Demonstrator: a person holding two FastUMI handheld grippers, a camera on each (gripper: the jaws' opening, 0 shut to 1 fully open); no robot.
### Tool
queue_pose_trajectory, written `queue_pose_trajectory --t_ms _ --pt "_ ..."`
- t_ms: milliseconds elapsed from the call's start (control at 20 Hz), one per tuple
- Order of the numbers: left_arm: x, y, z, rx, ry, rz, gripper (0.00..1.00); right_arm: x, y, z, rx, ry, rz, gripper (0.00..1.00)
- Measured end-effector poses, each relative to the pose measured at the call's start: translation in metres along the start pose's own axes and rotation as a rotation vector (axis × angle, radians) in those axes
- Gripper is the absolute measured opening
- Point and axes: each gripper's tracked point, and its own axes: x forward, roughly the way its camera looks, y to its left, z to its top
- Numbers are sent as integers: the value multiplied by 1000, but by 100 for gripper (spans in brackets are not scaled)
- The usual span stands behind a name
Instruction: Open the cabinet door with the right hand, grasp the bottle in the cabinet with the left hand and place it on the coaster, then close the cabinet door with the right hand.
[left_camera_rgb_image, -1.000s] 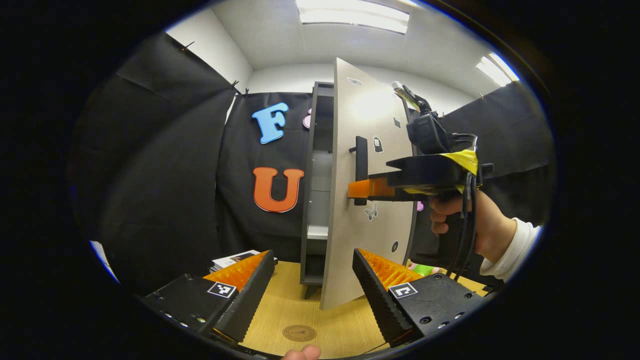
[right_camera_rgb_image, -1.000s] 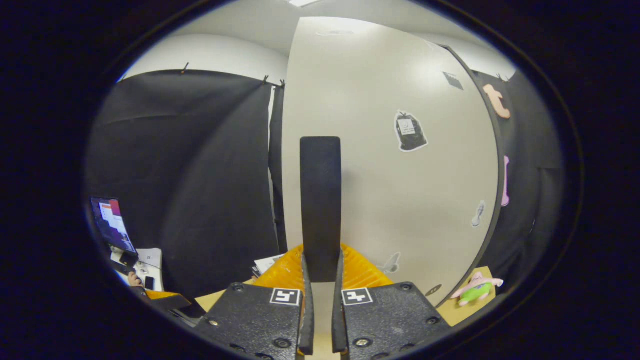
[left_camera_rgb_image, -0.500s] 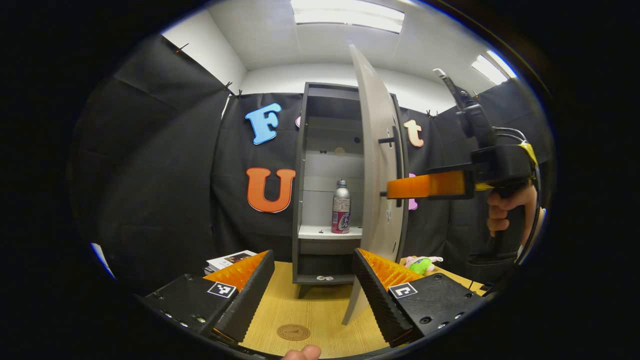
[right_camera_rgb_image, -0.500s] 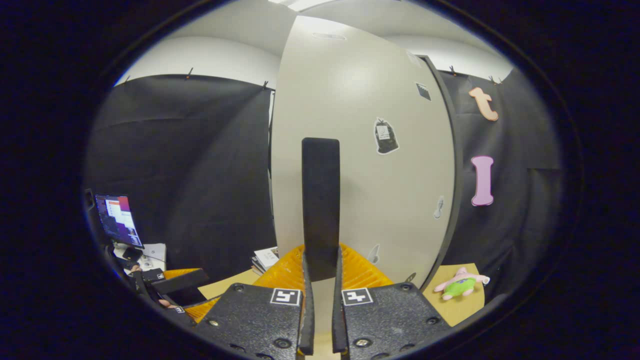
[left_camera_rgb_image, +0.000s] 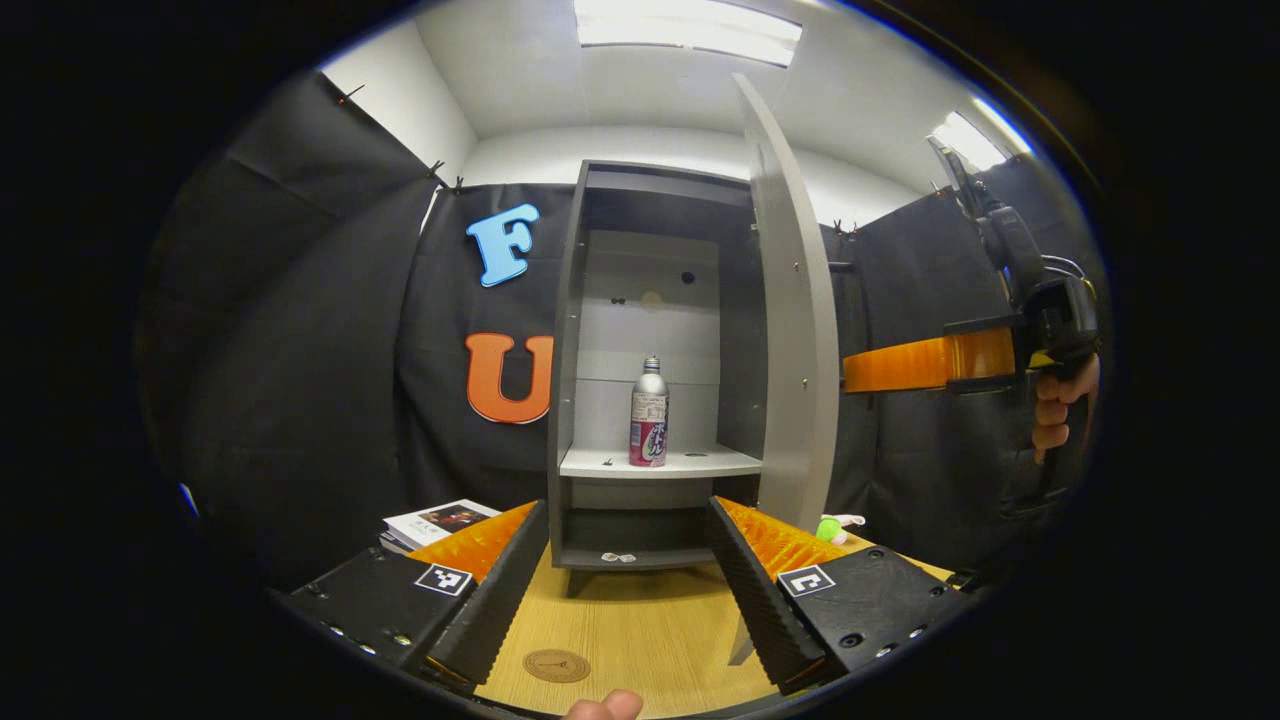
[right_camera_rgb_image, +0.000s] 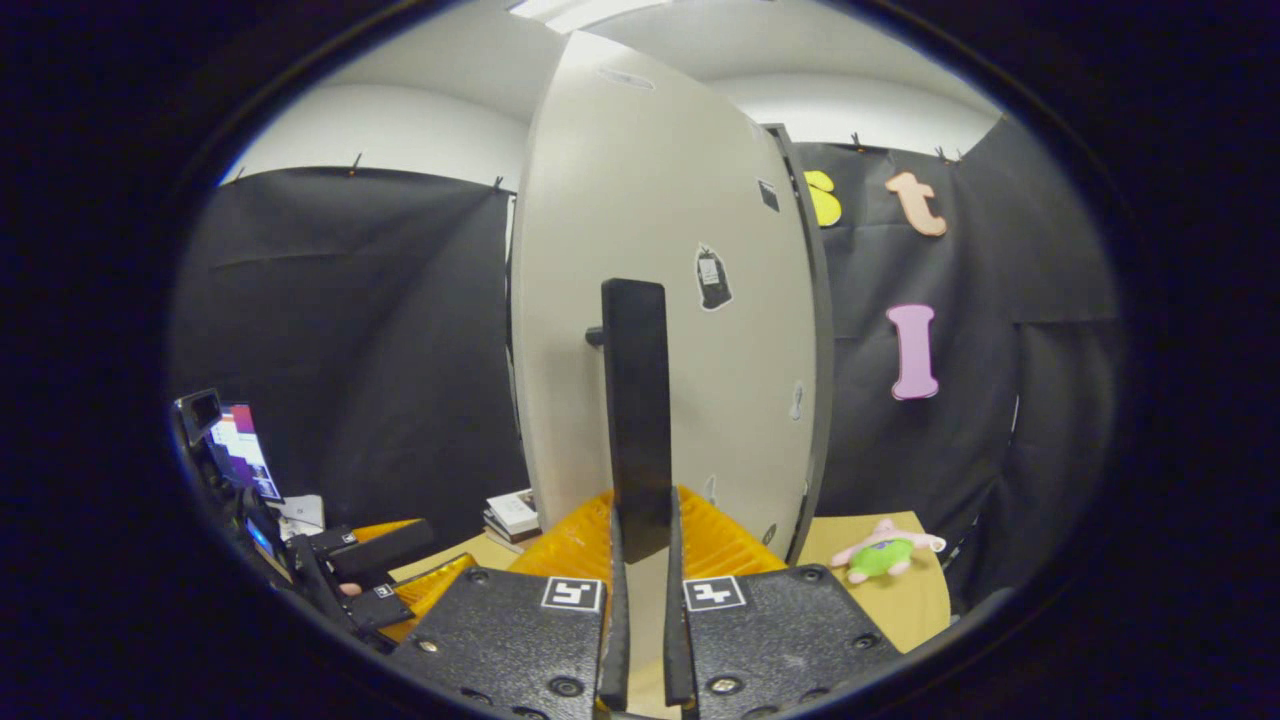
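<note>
On the cabinet shelf (left_camera_rgb_image: 655, 463) we see a silver bottle (left_camera_rgb_image: 648, 413) upright; right gripper (right_camera_rgb_image: 640, 535) clamps the door handle (right_camera_rgb_image: 635, 400), left gripper (left_camera_rgb_image: 628, 570) wide apart

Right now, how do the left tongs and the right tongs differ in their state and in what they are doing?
The left tongs are open and hold nothing; the right tongs are shut on the door handle. The left tongs hang above the table, apart from the cabinet, facing the bottle; the right tongs touch the open door. Both are held by hand.
</note>
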Motion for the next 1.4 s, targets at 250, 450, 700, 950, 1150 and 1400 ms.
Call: queue_pose_trajectory --t_ms 250,450,700,950,1150,1400 --pt "4 -6 -3 -5 5 -1 95 -22 -27 0 -80 -8 -82 14" --pt "7 -11 -5 -8 16 -3 95 -34 -42 0 -25 -18 -105 9" --pt "5 -15 -8 -1 24 -6 95 -47 -68 1 -34 -37 -184 6" --pt "5 -14 -7 0 18 6 95 -60 -96 1 -57 -59 -249 5" --pt "3 -17 -7 0 18 3 95 -66 -116 4 -57 -71 -295 5" --pt "-1 -17 -7 3 18 15 95 -68 -120 6 -69 -77 -302 4"
